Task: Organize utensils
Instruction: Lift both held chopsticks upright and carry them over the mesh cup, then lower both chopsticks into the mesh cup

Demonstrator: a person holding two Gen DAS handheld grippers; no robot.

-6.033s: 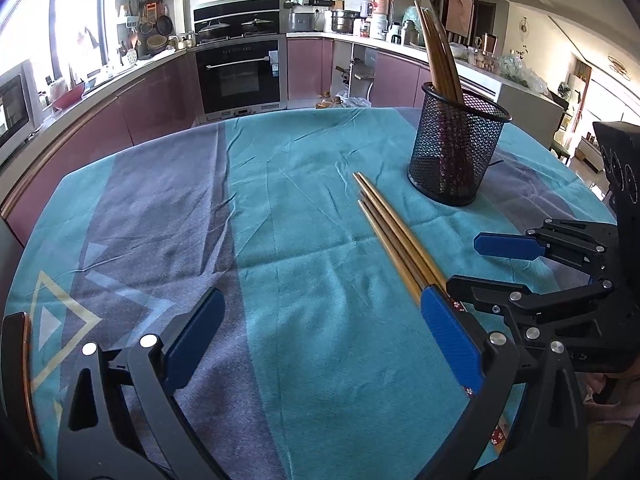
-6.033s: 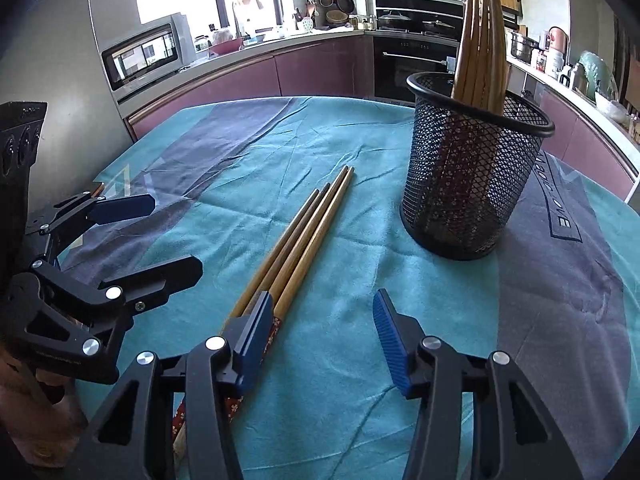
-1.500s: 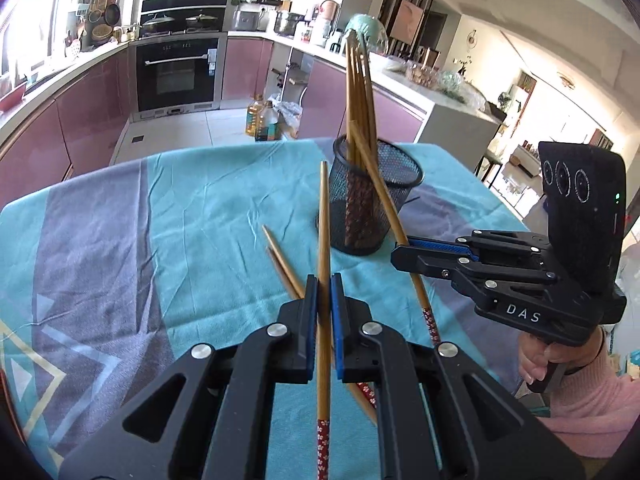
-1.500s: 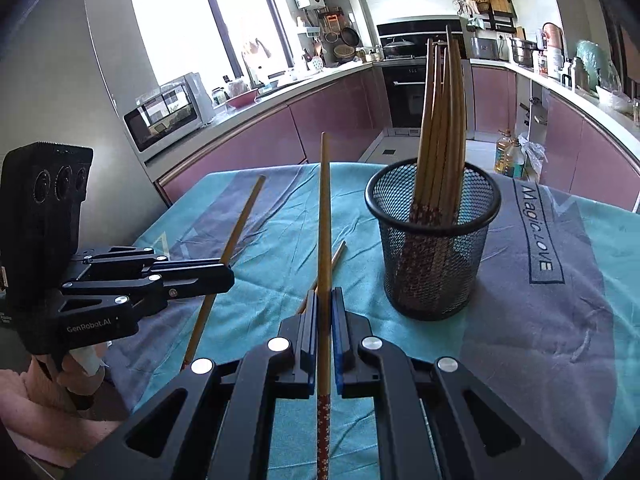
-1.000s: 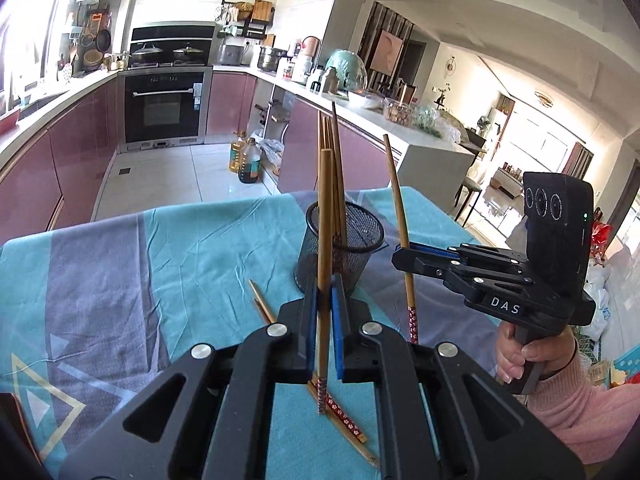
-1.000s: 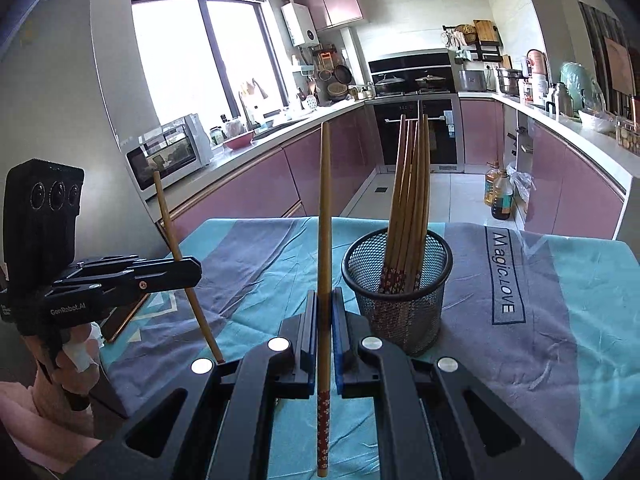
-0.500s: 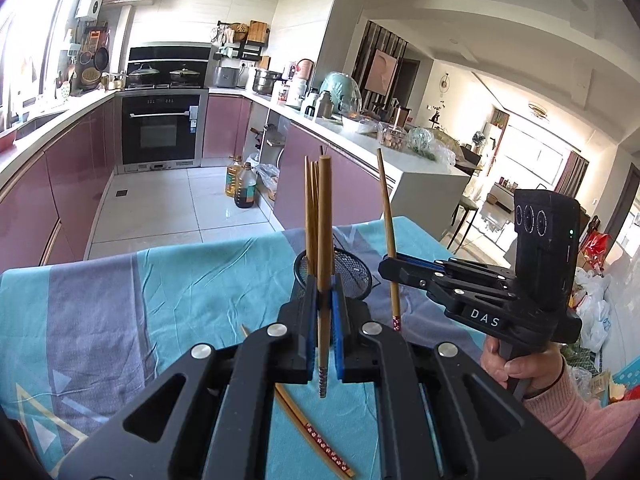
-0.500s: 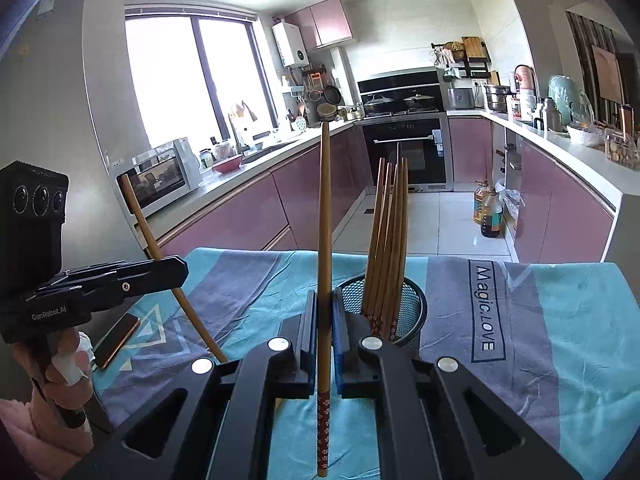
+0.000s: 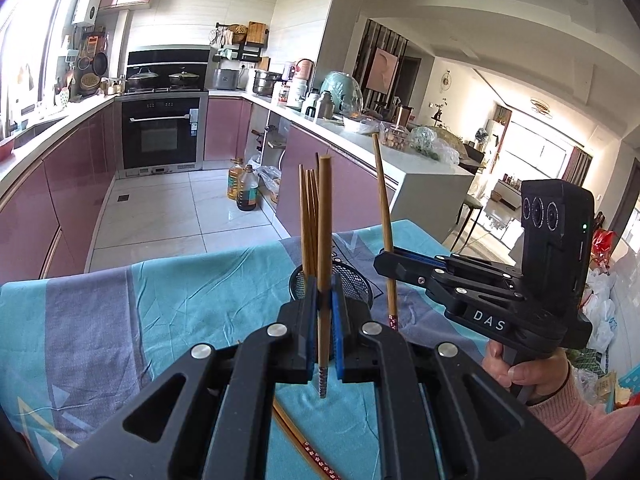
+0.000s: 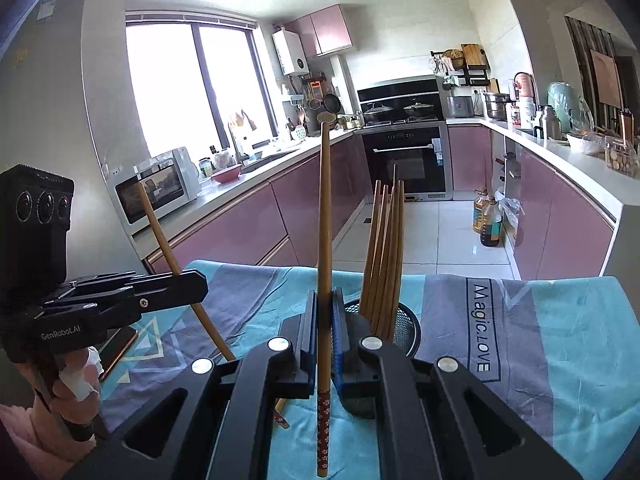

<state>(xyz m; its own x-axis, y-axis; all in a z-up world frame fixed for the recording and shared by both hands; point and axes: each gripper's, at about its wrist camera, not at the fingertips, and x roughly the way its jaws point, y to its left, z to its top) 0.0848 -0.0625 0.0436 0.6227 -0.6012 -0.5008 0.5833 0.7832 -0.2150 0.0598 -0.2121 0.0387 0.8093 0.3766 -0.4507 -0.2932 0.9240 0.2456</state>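
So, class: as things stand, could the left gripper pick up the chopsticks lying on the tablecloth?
Probably not yet. The left gripper is shut on an upright chopstick, so its jaws are occupied. The loose chopsticks lie unobstructed on the tablecloth below it, once that chopstick goes into the mesh holder.

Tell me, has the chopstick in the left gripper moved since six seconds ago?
Yes. That chopstick, flat on the tablecloth then, now stands upright above it, clamped in the left gripper.
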